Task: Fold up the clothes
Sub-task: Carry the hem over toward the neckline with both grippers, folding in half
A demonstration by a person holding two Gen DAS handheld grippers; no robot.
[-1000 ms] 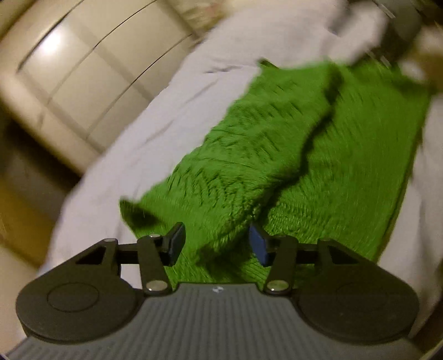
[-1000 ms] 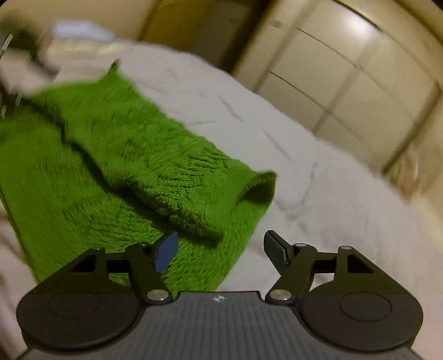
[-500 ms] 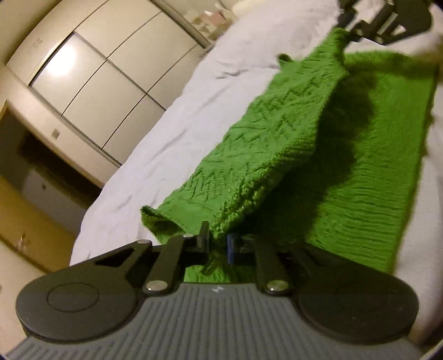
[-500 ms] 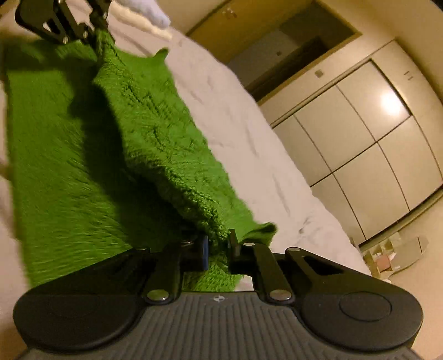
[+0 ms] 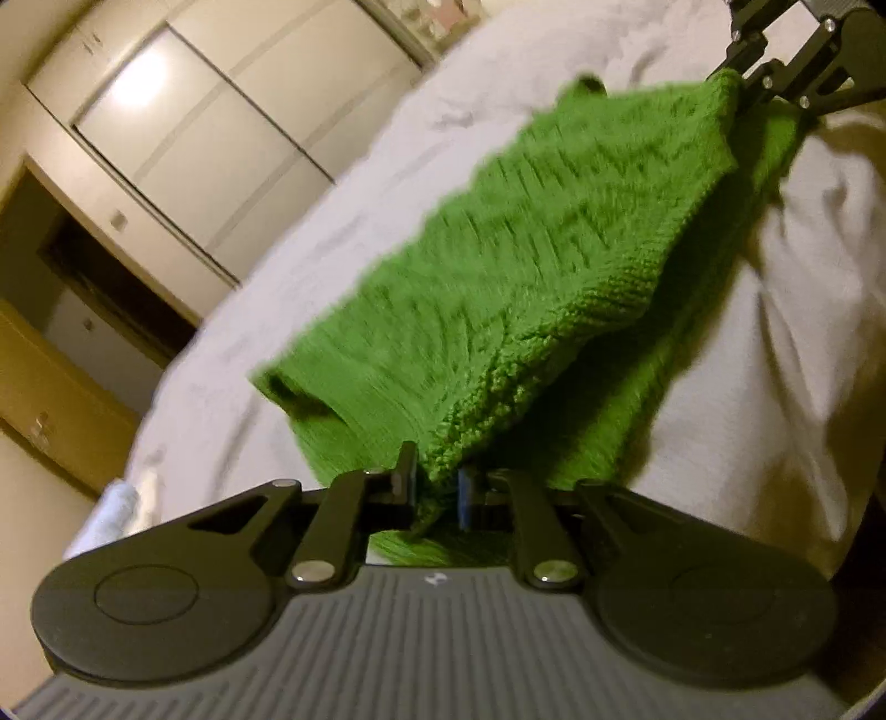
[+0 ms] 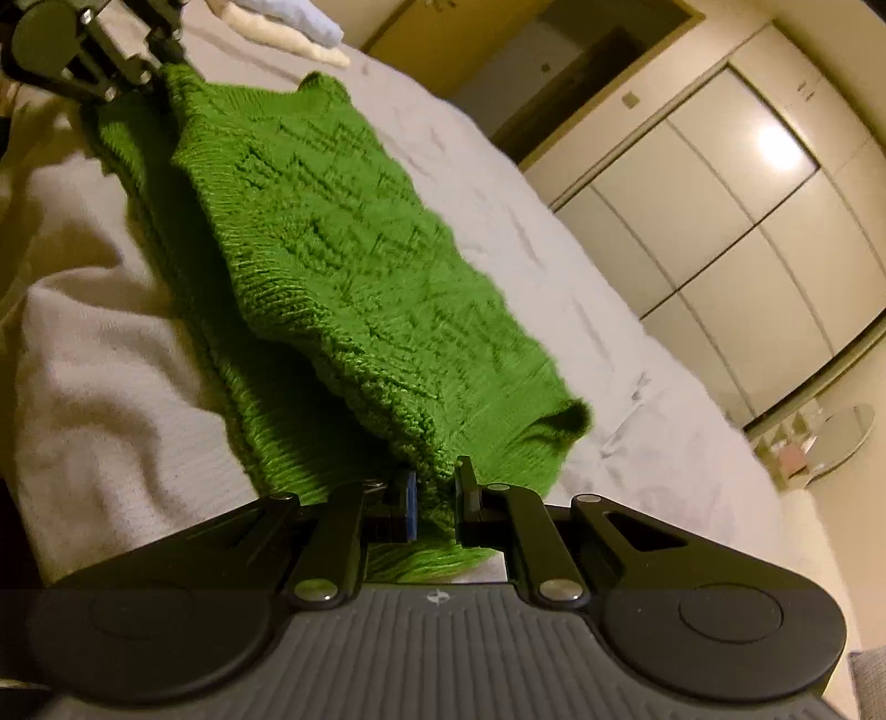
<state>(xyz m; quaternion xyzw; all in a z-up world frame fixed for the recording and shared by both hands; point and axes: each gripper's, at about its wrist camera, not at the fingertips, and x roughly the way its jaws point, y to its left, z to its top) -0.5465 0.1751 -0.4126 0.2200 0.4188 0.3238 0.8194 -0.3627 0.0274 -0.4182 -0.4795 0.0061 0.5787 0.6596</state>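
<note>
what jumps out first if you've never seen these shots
The bright green knitted sweater stretched across the white bed cover, lifted along one edge. The left gripper pinches one end of that edge and the right gripper the other. Behind, pale wardrobe doors catch a lamp glare.

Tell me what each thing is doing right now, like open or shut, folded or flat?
green knitted sweater: one edge lifted off the bed, pinched at both ends, partly doubled over itself.
left hand-held gripper: shut on the sweater's edge.
right hand-held gripper: shut on the same edge's other end.
white bedcover: spread out, wrinkled.
wardrobe doors: shut.
folded towels: stacked at the bed's far end.
</note>
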